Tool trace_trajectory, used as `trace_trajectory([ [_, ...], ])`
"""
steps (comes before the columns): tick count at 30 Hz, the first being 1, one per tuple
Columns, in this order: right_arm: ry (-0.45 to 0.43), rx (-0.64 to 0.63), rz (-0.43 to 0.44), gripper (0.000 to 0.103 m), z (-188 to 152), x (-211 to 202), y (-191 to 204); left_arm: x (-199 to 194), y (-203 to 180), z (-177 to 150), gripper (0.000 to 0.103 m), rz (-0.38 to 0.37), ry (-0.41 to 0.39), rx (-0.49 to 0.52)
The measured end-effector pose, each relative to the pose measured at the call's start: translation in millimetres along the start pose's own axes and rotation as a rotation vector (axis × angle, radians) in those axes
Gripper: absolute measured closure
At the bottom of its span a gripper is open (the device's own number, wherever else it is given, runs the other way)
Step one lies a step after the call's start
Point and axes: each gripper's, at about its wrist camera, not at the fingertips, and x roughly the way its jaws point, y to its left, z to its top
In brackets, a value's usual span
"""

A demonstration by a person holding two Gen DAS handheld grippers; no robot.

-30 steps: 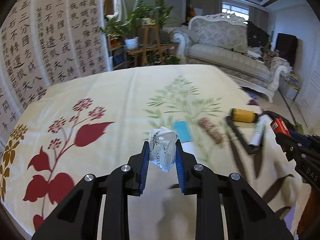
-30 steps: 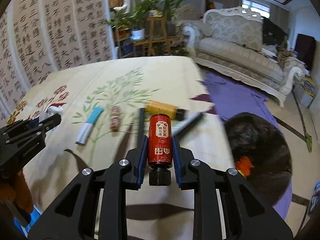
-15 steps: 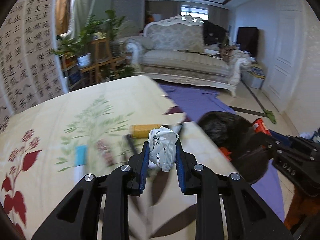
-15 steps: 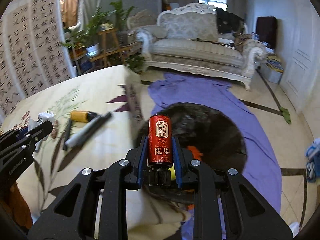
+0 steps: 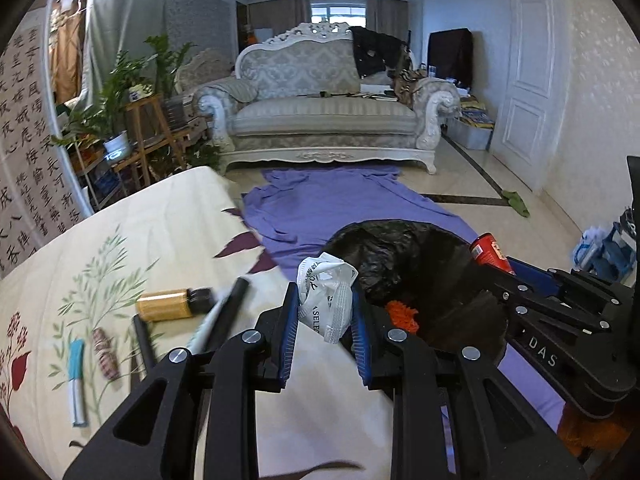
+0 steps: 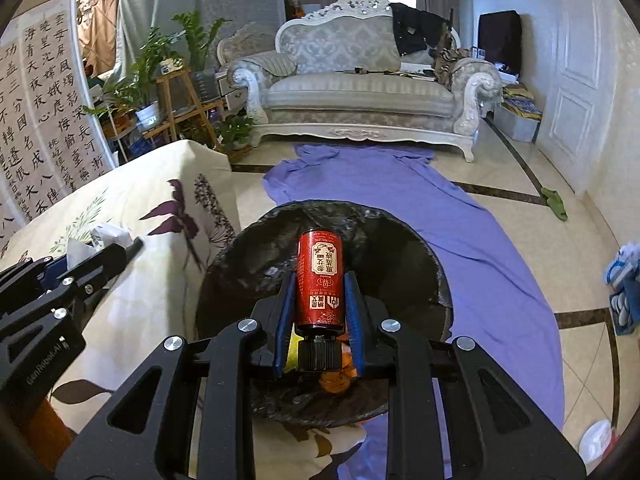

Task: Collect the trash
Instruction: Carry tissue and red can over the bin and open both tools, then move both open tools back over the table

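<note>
- Left wrist view: my left gripper (image 5: 325, 322) clenches a crumpled white wrapper (image 5: 326, 300), light and soft by the look of it, pinched mid-body, just short of the black trash bag (image 5: 400, 260); it tilts downward over the table edge.
- Right wrist view: my right gripper (image 6: 318, 304) grasps a red bottle (image 6: 320, 284), rigid and likely slick, by its lower body, cap toward me, angled down above the bag's mouth.

Left gripper (image 5: 325, 312): jaws clamped on a crumpled white wrapper (image 5: 326, 300) bearing printed text. Beyond and right of the jaws, a black-lined trash bin (image 5: 400, 252) stands open, orange scrap visible inside. Right of the jaws, the right gripper (image 5: 516, 276) carries a red bottle (image 5: 490, 254) over the bin. Left of the jaws, on the floral tablecloth (image 5: 168, 232): a yellow bottle (image 5: 168, 304) and a black marker (image 5: 224, 316).
</note>
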Motion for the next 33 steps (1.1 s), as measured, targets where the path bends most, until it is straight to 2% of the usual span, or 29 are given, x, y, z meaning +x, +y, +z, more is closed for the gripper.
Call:
trace_trajectory([
  [12, -0.004, 0.04, -0.008, 0.08, 10, 22, -26, 36, -31, 10, 0.077, 0.017, 0.02, 0.06],
  [13, -0.001, 0.043, -0.008, 0.08, 10, 24, -28, 38, -31, 10, 0.075, 0.023, 0.022, 0.061],
  [15, 0.003, 0.046, -0.008, 0.079, 11, 27, -30, 42, -31, 10, 0.066, 0.032, 0.032, 0.059],
  [17, 0.0, 0.054, -0.011, 0.076, 11, 29, -32, 42, -31, 8, 0.049, 0.035, 0.038, 0.049],
  [20, -0.004, 0.071, -0.019, 0.065, 12, 29, -37, 44, -29, 7, 0.045, 0.04, 0.046, 0.043],
  [25, -0.012, 0.087, -0.03, 0.058, 11, 25, -42, 42, -27, 7, 0.033, 0.04, 0.044, 0.025],
  [33, -0.019, 0.097, -0.038, 0.053, 11, 18, -43, 34, -25, 7, 0.031, 0.029, 0.037, 0.022],
])
